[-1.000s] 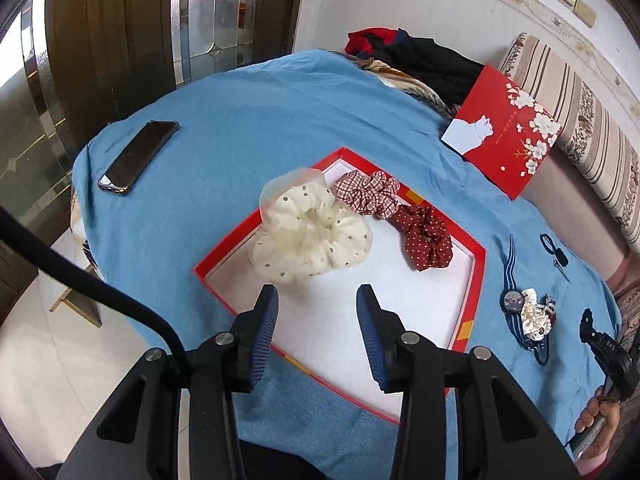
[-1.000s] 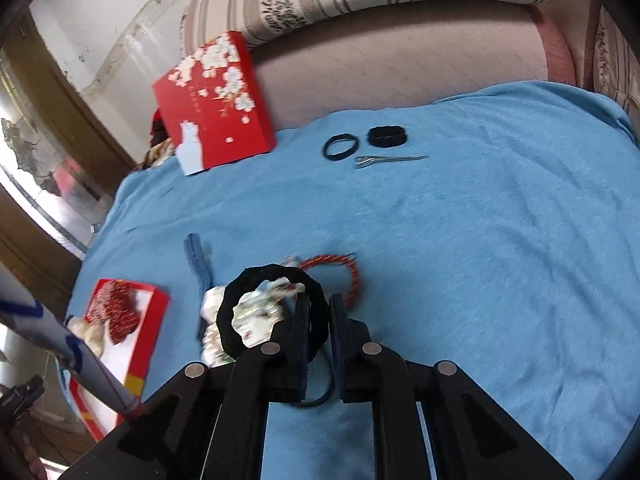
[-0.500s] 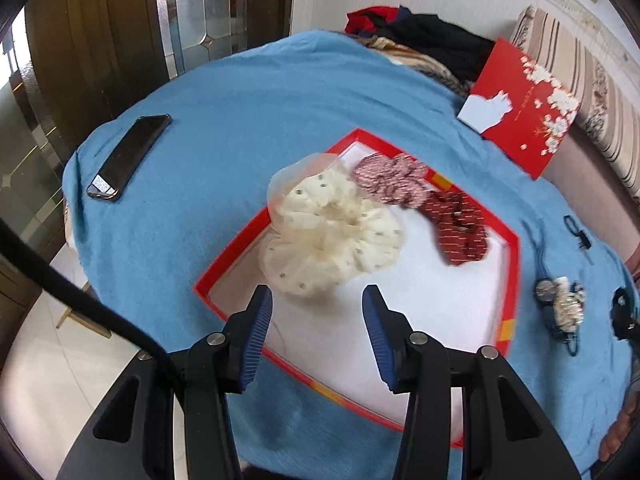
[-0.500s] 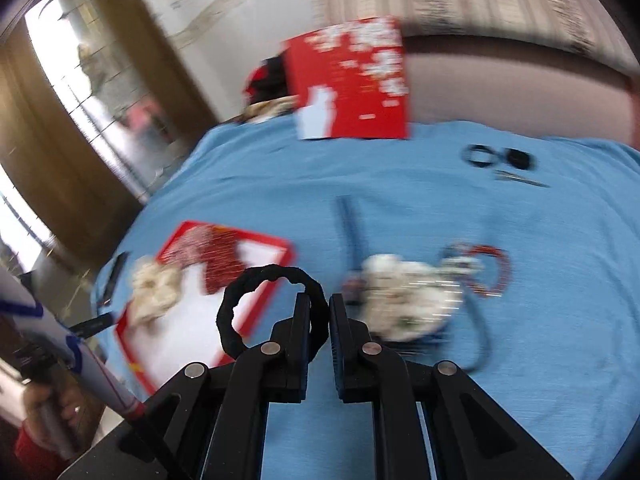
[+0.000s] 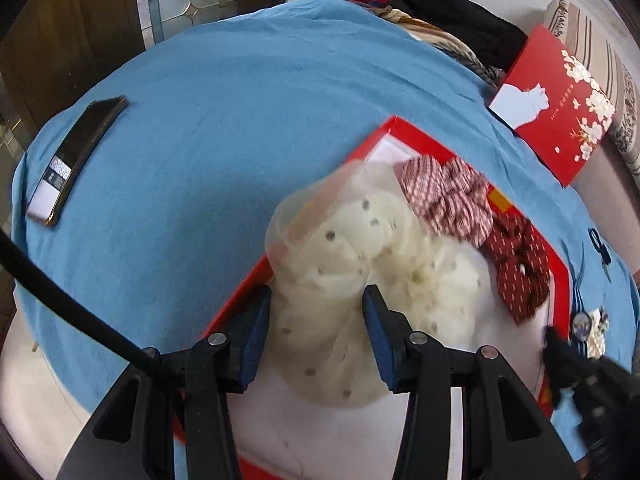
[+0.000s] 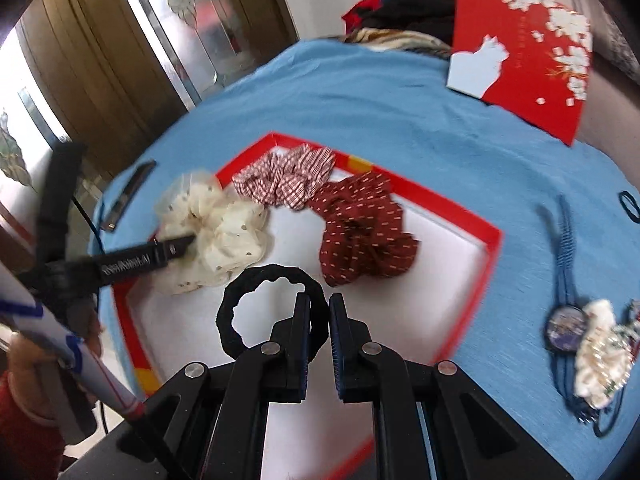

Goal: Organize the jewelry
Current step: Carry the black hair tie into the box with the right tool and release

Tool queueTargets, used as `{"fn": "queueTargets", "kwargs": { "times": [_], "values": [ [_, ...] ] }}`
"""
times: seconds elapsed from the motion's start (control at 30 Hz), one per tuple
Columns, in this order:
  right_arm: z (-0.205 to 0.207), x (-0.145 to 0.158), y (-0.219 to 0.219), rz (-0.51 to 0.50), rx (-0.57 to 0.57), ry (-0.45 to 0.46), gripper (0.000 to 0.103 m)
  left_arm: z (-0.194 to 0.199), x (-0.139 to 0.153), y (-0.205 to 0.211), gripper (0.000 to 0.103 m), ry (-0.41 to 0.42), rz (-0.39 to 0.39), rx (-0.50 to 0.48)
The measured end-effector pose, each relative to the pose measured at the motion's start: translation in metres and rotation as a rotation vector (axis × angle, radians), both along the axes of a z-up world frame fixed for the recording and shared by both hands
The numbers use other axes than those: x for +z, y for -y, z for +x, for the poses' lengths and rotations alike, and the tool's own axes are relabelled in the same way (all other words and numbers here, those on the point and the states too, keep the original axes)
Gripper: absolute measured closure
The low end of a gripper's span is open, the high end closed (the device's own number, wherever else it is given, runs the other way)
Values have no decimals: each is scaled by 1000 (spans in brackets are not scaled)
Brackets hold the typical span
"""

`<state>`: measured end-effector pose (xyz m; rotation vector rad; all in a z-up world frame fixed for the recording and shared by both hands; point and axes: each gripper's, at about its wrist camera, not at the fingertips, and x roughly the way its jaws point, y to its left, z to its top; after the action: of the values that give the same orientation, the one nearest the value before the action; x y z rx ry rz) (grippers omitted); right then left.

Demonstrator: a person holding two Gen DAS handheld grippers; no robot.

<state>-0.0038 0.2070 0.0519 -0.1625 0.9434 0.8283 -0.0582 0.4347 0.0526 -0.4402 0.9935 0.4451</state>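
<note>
A red-rimmed white tray (image 5: 384,132) (image 6: 472,276) lies on the blue cloth. It holds a cream dotted scrunchie (image 5: 360,280) (image 6: 216,228), a red checked scrunchie (image 5: 448,196) (image 6: 288,176) and a dark red scrunchie (image 5: 520,268) (image 6: 360,228). My left gripper (image 5: 316,304) is open, its fingers either side of the cream scrunchie. My right gripper (image 6: 319,312) is shut on a black hair tie (image 6: 256,300) and holds it over the tray's white floor.
A red box lid (image 5: 560,104) (image 6: 528,44) leans at the back. A phone (image 5: 76,156) lies left on the cloth. A pile of hair ornaments (image 6: 592,352) (image 5: 588,328) and a thin black band (image 6: 630,208) lie right of the tray. Clothes (image 5: 440,8) are heaped at the back.
My right gripper has swung left from the ornament pile to over the tray, carrying the black hair tie. My left gripper has moved forward until its fingers flank the cream scrunchie.
</note>
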Motion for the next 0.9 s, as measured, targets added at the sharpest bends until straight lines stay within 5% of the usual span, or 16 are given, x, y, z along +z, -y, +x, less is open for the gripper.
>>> {"fn": "queueTargets", "kwargs": {
  "times": [0.27, 0.47, 0.7, 0.9],
  "values": [
    [11, -22, -27, -24, -19, -23, 89, -32, 38, 3, 58, 84, -20, 25],
    [-5, 2, -2, 31, -38, -1, 67, -76, 75, 23, 58, 136, 48, 63],
    [-27, 25, 82, 97, -83, 61, 67, -106, 103, 56, 55, 158, 72, 74],
    [-32, 26, 183, 115, -236, 67, 67, -107, 125, 90, 49, 167, 125, 39]
  ]
}}
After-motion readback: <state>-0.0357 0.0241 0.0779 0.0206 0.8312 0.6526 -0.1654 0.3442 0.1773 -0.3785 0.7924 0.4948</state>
